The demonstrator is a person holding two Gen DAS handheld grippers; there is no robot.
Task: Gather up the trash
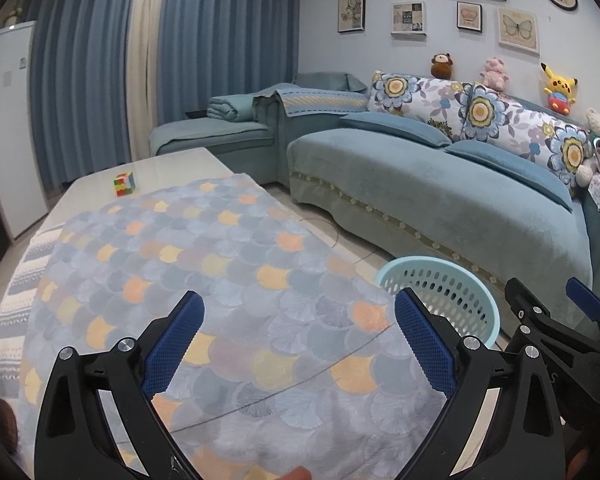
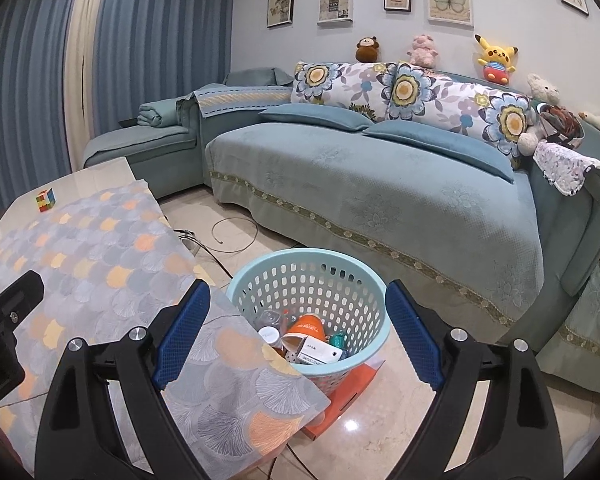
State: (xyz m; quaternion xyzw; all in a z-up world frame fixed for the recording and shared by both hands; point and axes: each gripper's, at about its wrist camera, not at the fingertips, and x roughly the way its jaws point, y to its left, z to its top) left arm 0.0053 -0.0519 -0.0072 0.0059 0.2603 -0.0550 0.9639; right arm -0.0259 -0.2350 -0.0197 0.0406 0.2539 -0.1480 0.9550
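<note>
Sitting between the right gripper's (image 2: pixel 298 332) wide, empty jaws, the trash-filled basket (image 2: pixel 352 280) stands beyond; left gripper (image 1: pixel 300 340) likewise wide.

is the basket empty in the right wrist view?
No. The basket holds several pieces of trash, including an orange cup, a small white box and a bottle.
</note>
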